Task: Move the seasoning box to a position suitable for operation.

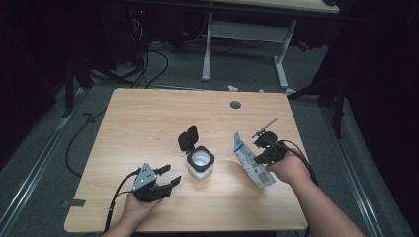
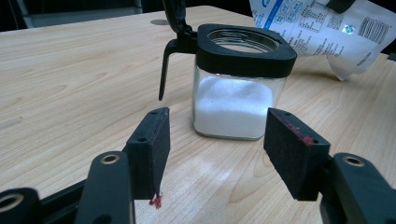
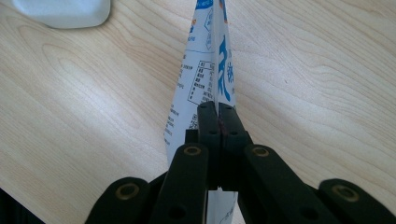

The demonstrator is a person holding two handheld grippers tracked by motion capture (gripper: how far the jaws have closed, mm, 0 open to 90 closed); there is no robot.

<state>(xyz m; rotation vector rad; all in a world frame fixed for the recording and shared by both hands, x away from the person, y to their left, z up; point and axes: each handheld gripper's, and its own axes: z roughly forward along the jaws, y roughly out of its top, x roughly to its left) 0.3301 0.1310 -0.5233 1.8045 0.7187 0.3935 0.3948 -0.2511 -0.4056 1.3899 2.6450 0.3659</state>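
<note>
High view. Table (image 1: 148, 113), light wood. Jar (image 1: 200, 164) near centre, upright, lid (image 1: 188, 138) flipped back on its hinge, mouth exposed, white powder inside. Left gripper (image 1: 169, 176) just left of jar, aimed at it, jaws apart, nothing between them, not touching the glass. Right gripper (image 1: 260, 159) right of jar, jaws pinched on pouch (image 1: 251, 159); pouch lifted off the table, tilted, its top edge leaning toward the jar but short of the mouth.

Left gripper view. Jar (image 2: 236, 84) dead ahead, beyond the pads (image 2: 154, 144), clear gap to the glass. Powder filling roughly the lower half. Black collar open, lid (image 2: 173, 18) standing up at the rear. Pouch (image 2: 322, 28) hanging at upper right, behind and beside the jar, not over the opening. Jaws wide enough to take the jar, unloaded.

Right gripper view. Jaws fully together on the pouch (image 3: 210, 79), seen edge-on, printed faces either side. Table below.

Status, judged. Done: lid opened, pouch picked up and brought beside the jar. Left: steadying the jar with the left jaws, bringing the pouch over the mouth, tipping to pour, closing the lid. Whether the pouch is already torn open: cannot tell.
</note>
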